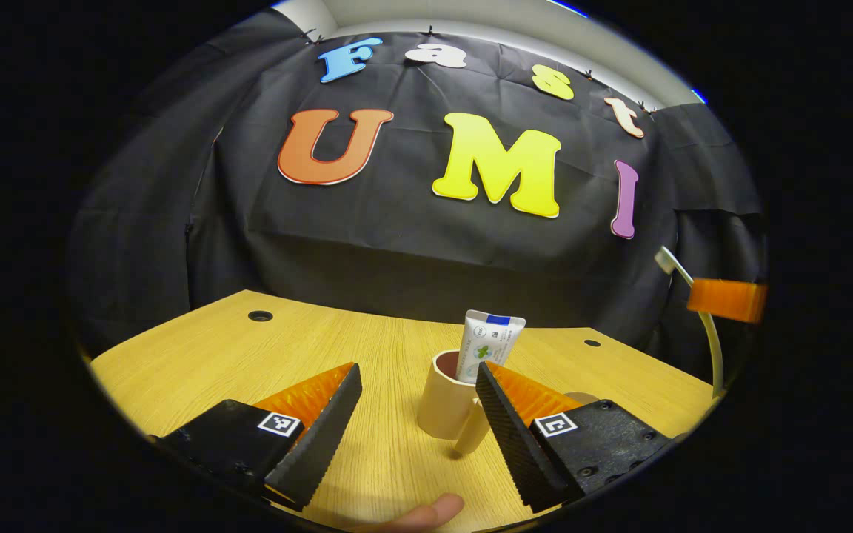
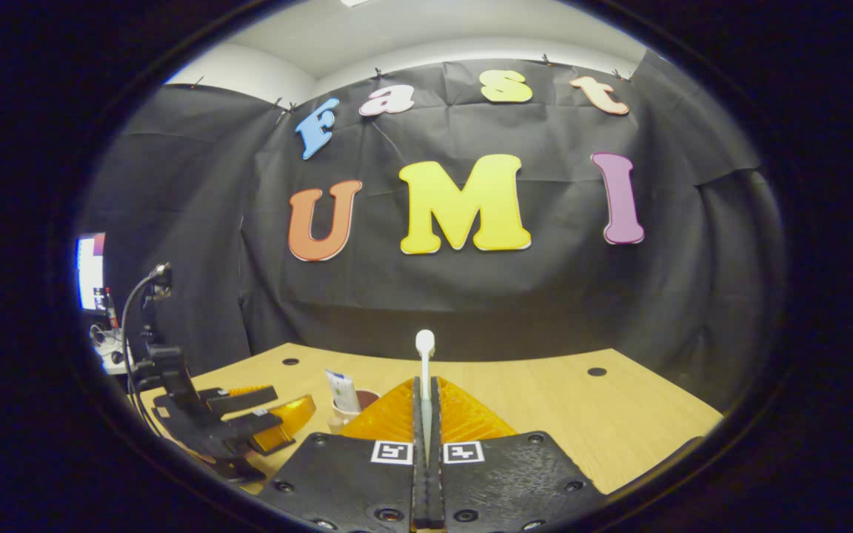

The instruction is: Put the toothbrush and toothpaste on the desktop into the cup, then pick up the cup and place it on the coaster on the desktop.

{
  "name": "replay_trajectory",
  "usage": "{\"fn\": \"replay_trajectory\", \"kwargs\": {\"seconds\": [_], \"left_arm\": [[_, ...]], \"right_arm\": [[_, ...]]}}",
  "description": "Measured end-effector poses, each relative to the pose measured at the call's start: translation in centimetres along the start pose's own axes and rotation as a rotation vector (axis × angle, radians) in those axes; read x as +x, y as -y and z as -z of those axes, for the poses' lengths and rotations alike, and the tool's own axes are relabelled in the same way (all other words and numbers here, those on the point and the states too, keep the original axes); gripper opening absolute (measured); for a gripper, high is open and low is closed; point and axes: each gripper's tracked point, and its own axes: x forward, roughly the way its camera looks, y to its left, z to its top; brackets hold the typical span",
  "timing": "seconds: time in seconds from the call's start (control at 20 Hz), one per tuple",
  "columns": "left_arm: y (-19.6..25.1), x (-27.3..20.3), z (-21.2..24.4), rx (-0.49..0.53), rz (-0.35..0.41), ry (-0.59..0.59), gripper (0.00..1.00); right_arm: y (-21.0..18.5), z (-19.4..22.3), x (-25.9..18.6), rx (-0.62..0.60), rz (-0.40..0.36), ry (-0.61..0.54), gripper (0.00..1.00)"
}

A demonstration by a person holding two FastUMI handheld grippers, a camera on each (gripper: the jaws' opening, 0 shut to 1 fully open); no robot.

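Observation:
A beige cup with a dark red inside stands on the wooden desk, its handle turned toward me. A white toothpaste tube stands upright in it. My left gripper is open, its fingers either side of the cup and not touching it. At the far right, the right gripper holds a white toothbrush up in the air. In the right gripper view, my right gripper is shut on the toothbrush, head up. The cup, toothpaste and left gripper lie low left.
The desk has round cable holes near its back edge. A small grey patch shows behind my right-hand finger. A thumb is at the bottom. A monitor and a stand with a cable are beyond the desk's left side.

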Motion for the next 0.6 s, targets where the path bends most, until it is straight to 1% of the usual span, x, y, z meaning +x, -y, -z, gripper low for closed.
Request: {"fn": "replay_trajectory", "kwargs": {"seconds": [0.15, 0.3, 0.45, 0.6], "left_arm": [[-0.1, -0.5, 0.0, -0.003, 0.002, -0.005, 0.98], [-0.2, -1.7, -1.0, 0.026, -0.008, 0.012, 0.99], [-0.6, -3.2, -1.6, 0.008, -0.026, 0.022, 0.98], [-1.4, -4.7, -2.0, -0.013, -0.043, 0.04, 0.98]], "right_arm": [[-2.0, -2.3, 3.7, 0.02, -0.042, 0.004, 0.0], [-3.3, -4.7, 7.1, 0.032, -0.054, 0.035, 0.0], [-4.5, -5.3, 10.5, 0.061, -0.067, 0.023, 0.0], [-5.5, -4.2, 13.3, 0.078, -0.078, -0.008, 0.0]]}}
